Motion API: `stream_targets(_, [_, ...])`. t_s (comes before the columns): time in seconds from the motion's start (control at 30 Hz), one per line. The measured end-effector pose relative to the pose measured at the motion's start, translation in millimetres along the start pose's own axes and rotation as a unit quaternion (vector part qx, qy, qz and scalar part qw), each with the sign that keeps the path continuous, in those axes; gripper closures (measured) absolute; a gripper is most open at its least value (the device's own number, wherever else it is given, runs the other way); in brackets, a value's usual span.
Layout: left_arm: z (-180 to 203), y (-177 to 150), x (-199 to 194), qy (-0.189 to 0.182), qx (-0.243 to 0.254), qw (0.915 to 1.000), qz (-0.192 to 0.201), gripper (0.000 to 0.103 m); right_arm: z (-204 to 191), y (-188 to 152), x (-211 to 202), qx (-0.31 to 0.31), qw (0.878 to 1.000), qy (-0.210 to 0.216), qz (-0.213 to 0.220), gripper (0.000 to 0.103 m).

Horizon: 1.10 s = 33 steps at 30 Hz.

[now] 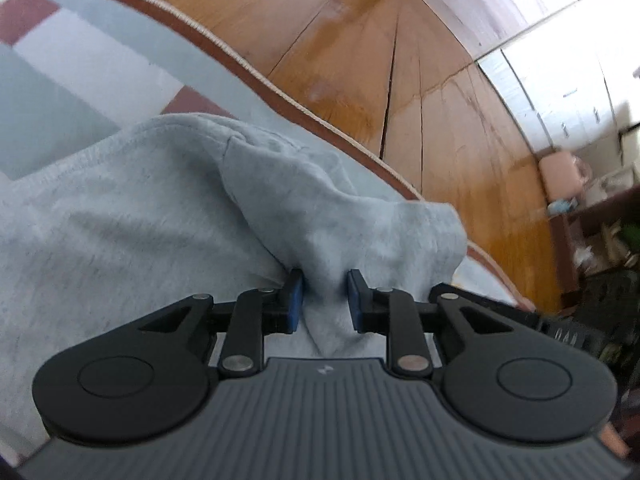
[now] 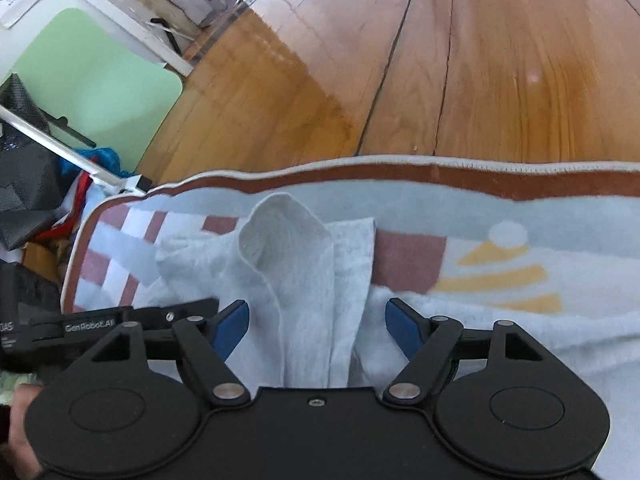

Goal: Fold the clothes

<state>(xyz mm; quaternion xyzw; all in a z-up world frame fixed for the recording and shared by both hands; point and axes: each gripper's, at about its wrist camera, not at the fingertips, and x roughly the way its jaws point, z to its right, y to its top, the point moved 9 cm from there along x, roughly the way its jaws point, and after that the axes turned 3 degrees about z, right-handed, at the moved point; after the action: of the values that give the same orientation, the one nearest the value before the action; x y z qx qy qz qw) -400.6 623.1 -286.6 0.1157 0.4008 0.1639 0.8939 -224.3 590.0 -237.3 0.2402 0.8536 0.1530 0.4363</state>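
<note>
The grey garment [image 1: 120, 220] is a soft, heathered sweatshirt-like cloth, pale grey with fine darker flecks. It lies on a patterned blanket [image 1: 80, 80] of light blue, white and reddish-brown blocks with a brown border and a pale corded edge. Beyond the blanket's far edge is a glossy wooden floor [image 1: 400, 60].

In the left wrist view the left gripper [image 1: 325, 300] is clamped on a bunched fold of the garment: both blue pads press the cloth from either side, and the fabric rises from the grip into a peaked ridge, with one flap drooping to the right over the blanket's border. To the left the rest of the cloth spreads flat, a stitched hem running along its far edge.

In the right wrist view the right gripper [image 2: 316, 328] stands wide, its blue pads clear of the cloth. Between them lies a narrow folded strip of the garment [image 2: 304, 272], its far end curled into a rounded, open cuff-like loop, resting on the blanket near its far border.
</note>
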Motion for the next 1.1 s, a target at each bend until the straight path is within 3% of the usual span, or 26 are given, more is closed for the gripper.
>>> stream_targets(0.07, [-5, 2, -1, -0.021, -0.020, 0.9996, -0.005, 0.081, -11, 3, 7, -0.044, 0.999, 0.002, 0.001, 0.040])
stream_targets(0.13, [-7, 3, -2, -0.037, -0.026, 0.9990, -0.004, 0.079, -22, 6, 11, -0.086, 0.996, -0.005, 0.001, 0.073])
stream_targets(0.2, [-7, 7, -8, -0.048, -0.029, 0.9984, 0.006, 0.076, -34, 12, 6, -0.123, 0.992, -0.013, 0.023, 0.083])
stream_targets(0.3, [-9, 13, -21, -0.064, -0.043, 0.9967, 0.024, 0.068, -55, 17, -9, -0.159, 0.986, -0.003, 0.052, 0.088])
stream_targets(0.43, [-30, 17, -49, -0.096, -0.111, 0.9872, 0.063, 0.059, -97, 0, -39, -0.230, 0.970, 0.021, 0.071, 0.089])
stream_targets(0.53, [-48, 20, -66, -0.109, -0.145, 0.9790, 0.093, 0.059, -134, -37, -46, -0.315, 0.947, 0.034, 0.049, 0.090])
stream_targets(0.63, [-48, 26, -69, -0.125, -0.131, 0.9791, 0.092, 0.059, -149, -84, -33, -0.385, 0.923, 0.019, 0.011, 0.090])
stream_targets(0.73, [-45, 23, -63, -0.126, -0.131, 0.9804, 0.075, 0.054, -147, -113, -22, -0.365, 0.929, 0.037, -0.043, 0.085])
stream_targets(0.8, [-42, 18, -61, -0.112, -0.115, 0.9852, 0.060, 0.052, -155, -124, -31, -0.315, 0.939, 0.105, -0.089, 0.087])
stream_targets(0.87, [-40, 16, -61, -0.084, -0.089, 0.9912, 0.050, 0.048, -160, -125, -46, -0.272, 0.945, 0.150, -0.102, 0.075])
stream_targets(0.9, [-40, 16, -61, -0.064, -0.076, 0.9938, 0.050, 0.047, -153, -116, -52, -0.261, 0.952, 0.137, -0.087, 0.062])
stream_targets(0.93, [-42, 16, -62, -0.043, -0.065, 0.9955, 0.053, 0.046, -145, -108, -59, -0.249, 0.958, 0.123, -0.071, 0.056])
stream_targets(1.0, [-48, 12, -68, -0.005, -0.039, 0.9976, 0.056, 0.041, -128, -91, -72, -0.217, 0.971, 0.095, -0.043, 0.056])
stream_targets(1.1, [-52, 13, -68, 0.021, -0.025, 0.9975, 0.062, 0.039, -70, -66, -81, -0.083, 0.995, 0.050, -0.034, 0.051])
